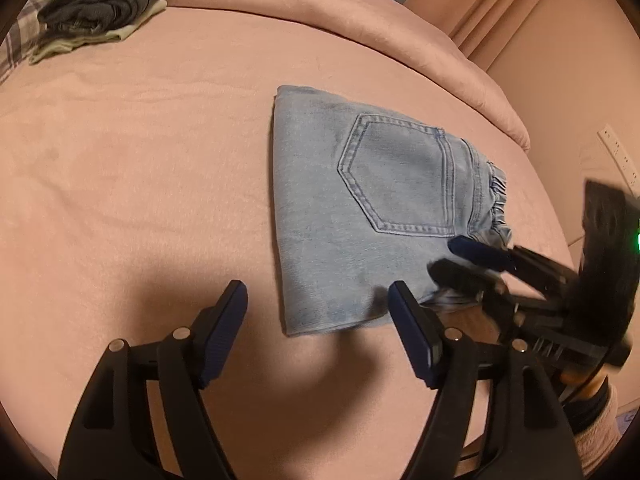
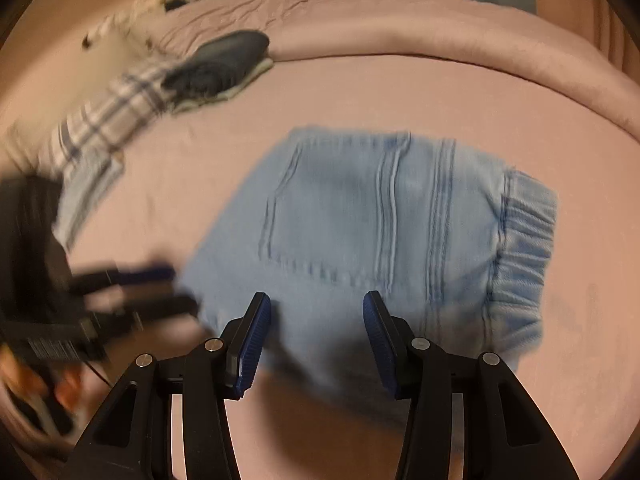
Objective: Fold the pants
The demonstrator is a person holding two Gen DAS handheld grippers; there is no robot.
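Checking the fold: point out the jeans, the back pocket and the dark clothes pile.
jeans (image 1: 316, 208), left wrist view, plain denim left of pocket.
back pocket (image 1: 396, 180), left wrist view, pocket middle.
dark clothes pile (image 1: 104, 4), left wrist view, top grey garment.

Motion blur smears the pants (image 2: 360, 232) and left hand-held gripper (image 2: 160, 288).

Light-blue denim pants (image 1: 360, 208) lie folded into a compact rectangle, back pocket up, elastic waistband at one end.

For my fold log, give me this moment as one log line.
jeans: folded compact on pink blanket | left gripper: open, empty | right gripper: open, over jeans' near edge | dark folded clothes: far corner
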